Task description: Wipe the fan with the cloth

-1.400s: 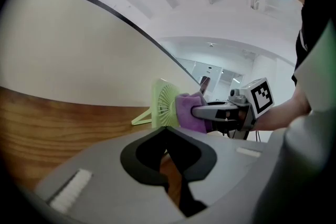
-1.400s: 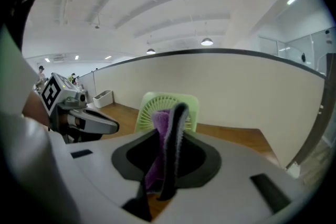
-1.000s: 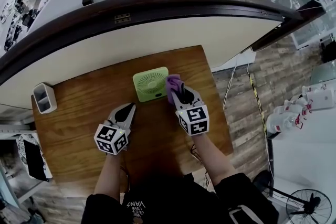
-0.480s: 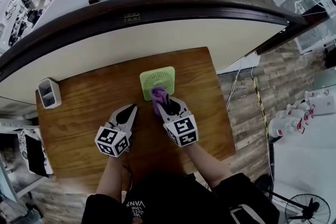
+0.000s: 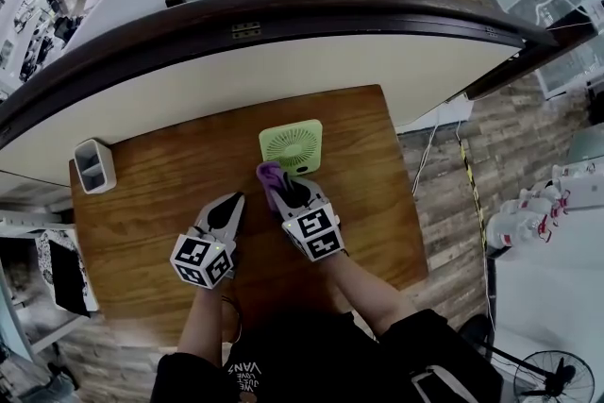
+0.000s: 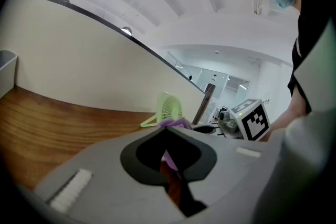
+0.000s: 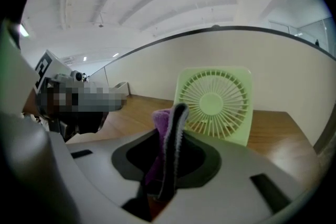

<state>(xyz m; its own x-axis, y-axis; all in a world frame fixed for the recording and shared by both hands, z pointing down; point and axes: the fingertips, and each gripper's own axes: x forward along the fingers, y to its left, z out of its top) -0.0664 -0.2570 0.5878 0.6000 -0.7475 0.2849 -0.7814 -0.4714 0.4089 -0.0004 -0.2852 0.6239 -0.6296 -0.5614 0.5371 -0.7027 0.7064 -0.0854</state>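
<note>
The right gripper [image 5: 286,193], clamping the purple fleece cloth [image 5: 269,175], is pointing at the pale-green square plastic fan [image 5: 291,146] just ahead, nr the back edge of the wooden desk [image 5: 142,203], w/ the shut, empty left gripper [image 5: 229,208] farther off.

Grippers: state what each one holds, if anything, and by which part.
Right gripper: purple cloth, pinched along a bunched fold. Left gripper: shut, holding nothing.
</note>
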